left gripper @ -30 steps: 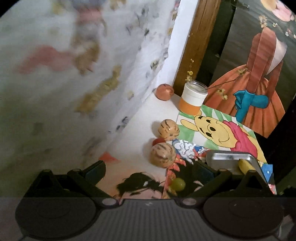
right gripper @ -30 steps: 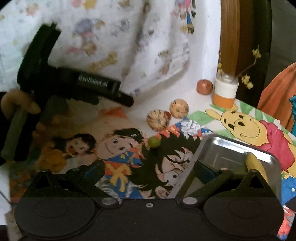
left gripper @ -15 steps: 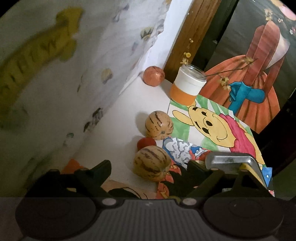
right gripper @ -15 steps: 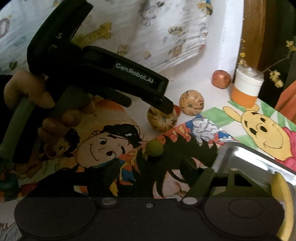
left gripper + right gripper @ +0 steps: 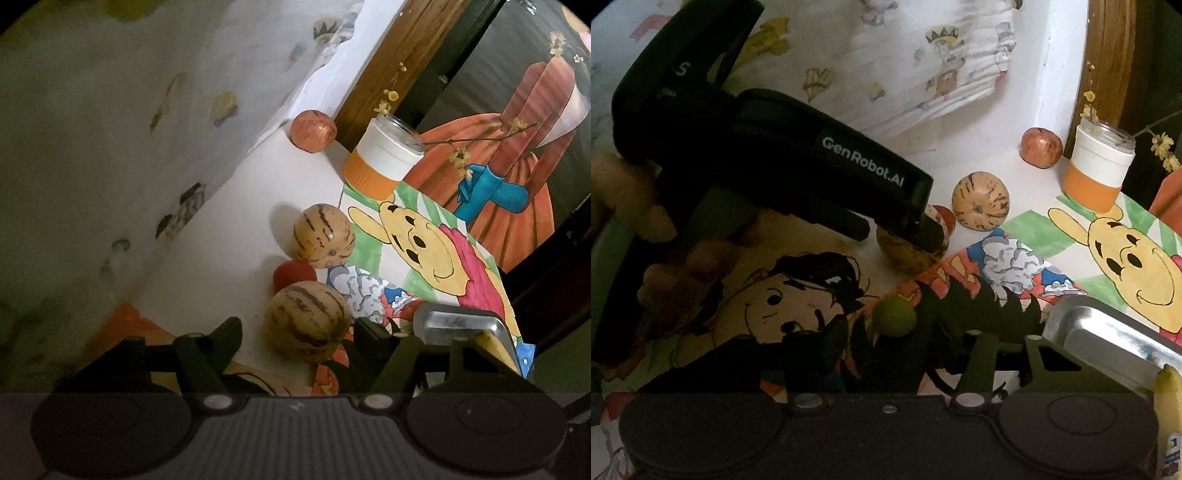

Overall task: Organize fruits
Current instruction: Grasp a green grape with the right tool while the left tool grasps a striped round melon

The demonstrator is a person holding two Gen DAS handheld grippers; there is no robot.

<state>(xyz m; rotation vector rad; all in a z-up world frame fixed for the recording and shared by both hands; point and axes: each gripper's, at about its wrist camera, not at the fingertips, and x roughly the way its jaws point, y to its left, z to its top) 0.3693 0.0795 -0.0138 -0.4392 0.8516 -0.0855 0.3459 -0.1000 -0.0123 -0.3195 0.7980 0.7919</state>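
A near striped tan fruit [image 5: 306,325] lies on the white tabletop between my left gripper's [image 5: 299,332] closing jaws. Its right finger sits at the fruit's side and a gap shows on the left. The right wrist view shows the same fruit [image 5: 905,254] under the left tool's black body [image 5: 812,155]. A small green fruit [image 5: 894,317] rests on the cartoon mat between my right gripper's [image 5: 905,339] closing jaws, with no pad pressing on it. Behind lie a second striped fruit [image 5: 323,236], a small red fruit [image 5: 293,273] and a reddish apple [image 5: 313,131].
A metal tray [image 5: 1108,332] holding a banana [image 5: 1167,398] stands at the right. A white-and-orange jar [image 5: 384,158] with dried twigs stands by the wooden post. A patterned cloth hangs along the left. A person's hand [image 5: 628,192] grips the left tool.
Both grippers moved forward and down, and their jaws narrowed. The left one came around the near striped fruit, and the right one closed in on the green fruit.
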